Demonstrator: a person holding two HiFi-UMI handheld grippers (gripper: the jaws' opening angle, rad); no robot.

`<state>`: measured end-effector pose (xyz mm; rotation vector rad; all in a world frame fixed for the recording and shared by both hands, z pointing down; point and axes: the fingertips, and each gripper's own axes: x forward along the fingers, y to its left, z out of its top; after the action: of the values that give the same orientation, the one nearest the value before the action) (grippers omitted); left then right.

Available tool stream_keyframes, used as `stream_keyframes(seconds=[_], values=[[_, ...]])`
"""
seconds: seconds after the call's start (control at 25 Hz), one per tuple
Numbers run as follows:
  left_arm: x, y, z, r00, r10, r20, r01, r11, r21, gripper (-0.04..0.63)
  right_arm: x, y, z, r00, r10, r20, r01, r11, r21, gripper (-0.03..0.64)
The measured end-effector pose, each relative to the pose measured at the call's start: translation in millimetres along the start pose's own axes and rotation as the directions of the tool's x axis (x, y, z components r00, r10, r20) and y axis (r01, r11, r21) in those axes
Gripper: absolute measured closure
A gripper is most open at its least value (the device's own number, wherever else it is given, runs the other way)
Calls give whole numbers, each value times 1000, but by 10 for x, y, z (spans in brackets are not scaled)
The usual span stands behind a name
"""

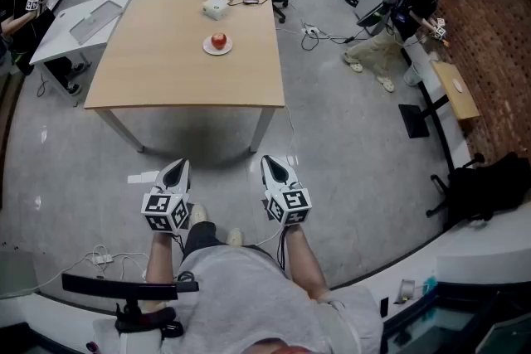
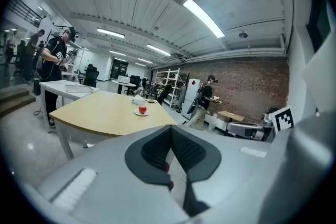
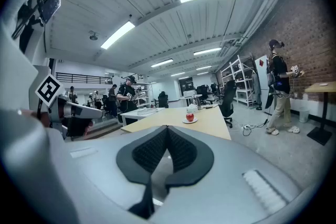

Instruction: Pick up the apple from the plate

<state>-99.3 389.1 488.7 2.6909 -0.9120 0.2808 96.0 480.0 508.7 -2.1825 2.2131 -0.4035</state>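
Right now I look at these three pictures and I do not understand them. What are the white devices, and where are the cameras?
A person stands on the floor and holds a gripper in each hand: the left gripper and the right gripper. One picture comes from a camera on the person's head, looking down; the other two from cameras on the grippers. Both grippers are shut and empty. Ahead stands a wooden table with a red apple on a small white plate.
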Motion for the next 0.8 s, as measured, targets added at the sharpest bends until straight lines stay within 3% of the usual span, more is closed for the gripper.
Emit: stream_keyframes(seconds=[0.6,0.8], values=[[63,140,51,1000,2,-3,-2,1000,-4,575,140,-37,-10,1000,-16,20,15,1000,4,611],[381,697,299,1000,-13,-9,13,1000,-3,575,753,57,119,999,-32,4,32,999,6,611]])
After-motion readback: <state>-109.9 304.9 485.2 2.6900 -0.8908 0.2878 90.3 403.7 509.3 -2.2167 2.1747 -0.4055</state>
